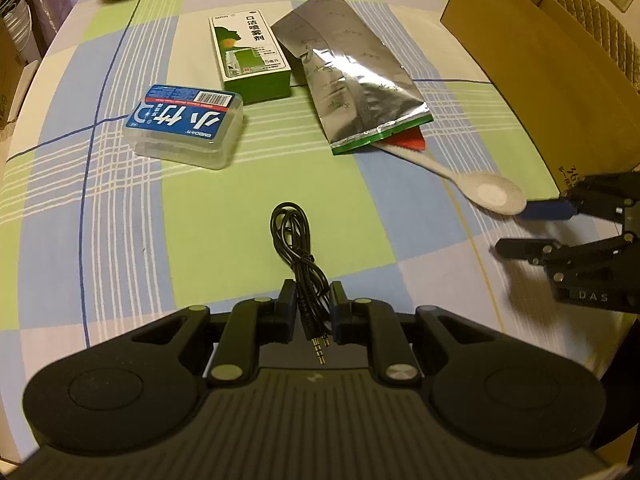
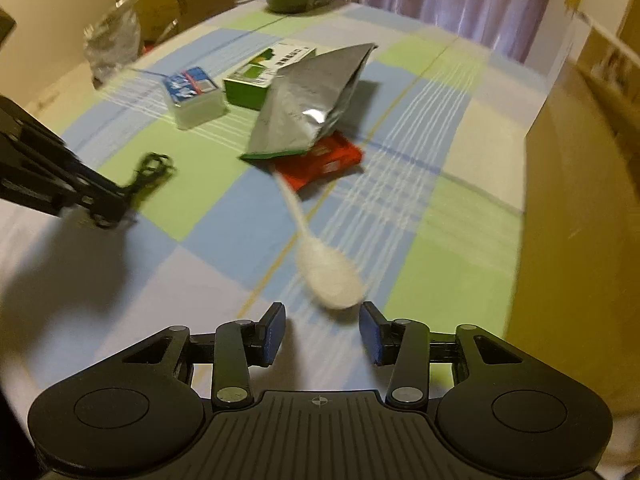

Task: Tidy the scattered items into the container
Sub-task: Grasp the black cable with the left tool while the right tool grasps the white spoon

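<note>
Already the left fingers (image 1: 289,304) are pressed together on the black cable (image 1: 294,248), pinching it just above its plugs; the looped rest trails forward on the checked surface (image 1: 120,208). Light and limp, it will dangle and swing, so a hold near the bundled middle seems safer than one by the ends. The right fingers (image 2: 276,332) stand spread, nothing between them, with the white spoon (image 2: 330,274) just ahead, its bowl nearest. It looks like light, stiff, smooth plastic; the narrow handle, tucked under the foil pouch (image 1: 344,76), offers the better hold than the rounded bowl. The cardboard box (image 1: 540,72) waits to the right.
</note>
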